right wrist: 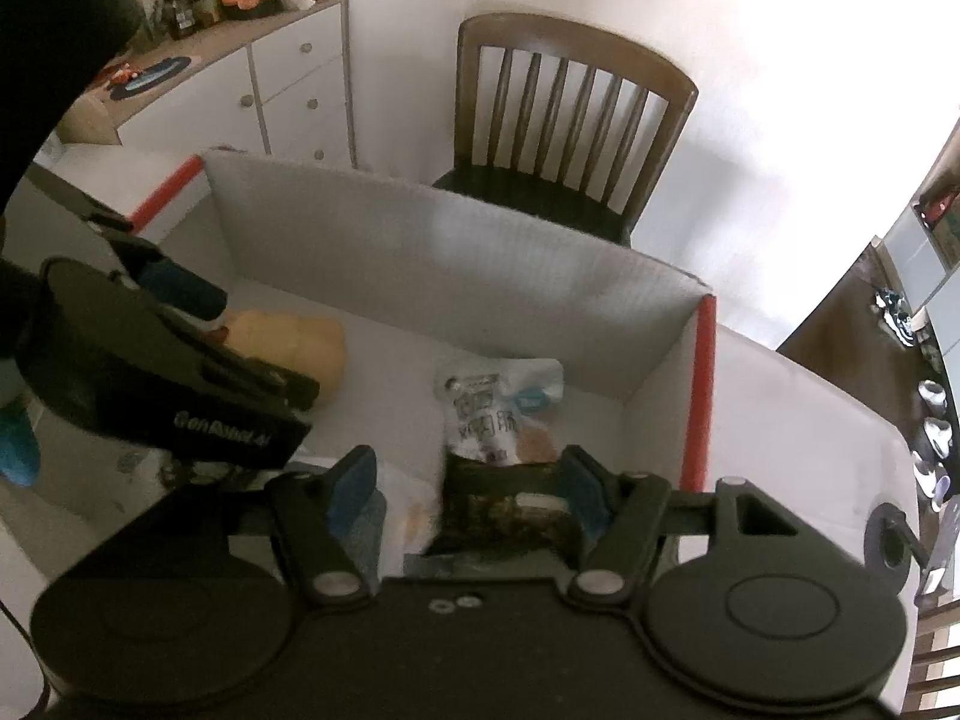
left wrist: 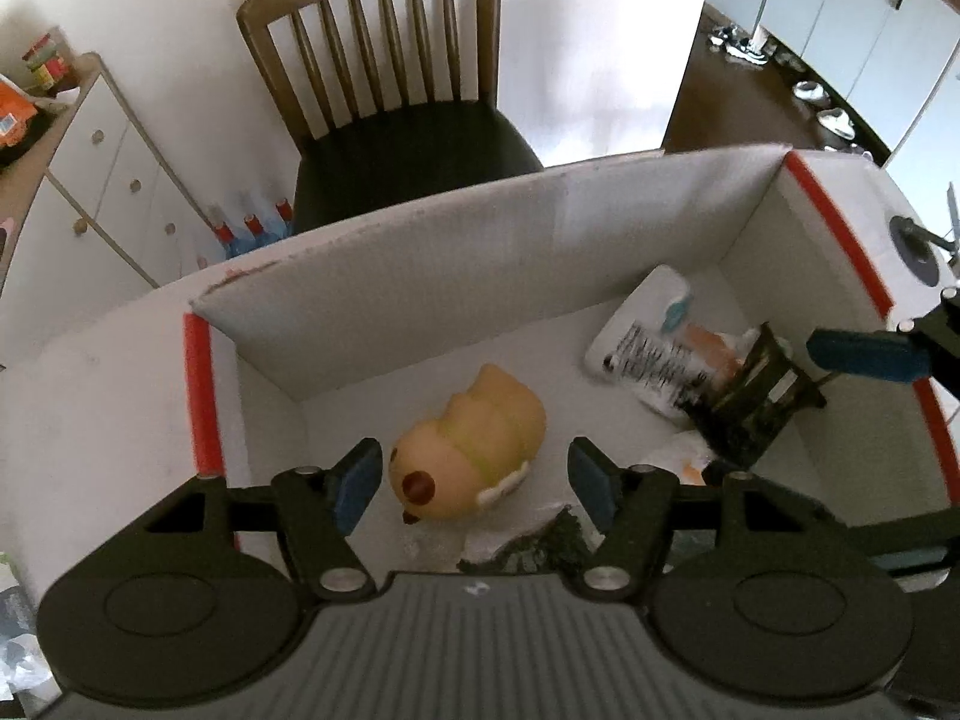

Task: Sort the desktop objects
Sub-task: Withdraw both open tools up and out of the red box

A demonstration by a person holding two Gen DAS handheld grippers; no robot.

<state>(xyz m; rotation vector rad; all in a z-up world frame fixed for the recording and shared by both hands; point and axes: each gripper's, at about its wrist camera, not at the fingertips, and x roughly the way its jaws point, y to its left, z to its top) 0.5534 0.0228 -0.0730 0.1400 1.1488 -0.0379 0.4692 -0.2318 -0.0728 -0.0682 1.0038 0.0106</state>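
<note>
Both grippers hang over the white box (left wrist: 420,300). The left gripper (left wrist: 474,483) stands open around the duck toy (left wrist: 474,450) at centre, not pinching. The right gripper (right wrist: 468,489) stands open too — the dark packet (right wrist: 504,504) sits loose between its pads, at lower centre. A careless lift could snag either.

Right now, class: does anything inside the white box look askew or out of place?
Yes: the duck toy lies tipped on its side on the box floor, and the dark packet leans tilted across the white pouch.

- left gripper (left wrist: 474,483): black body showing ribbed grey top, blue pads, silver pivot screws
- right gripper (right wrist: 471,489): wearing same black links, blue pads
- white lettering showing on the left gripper's side
</note>
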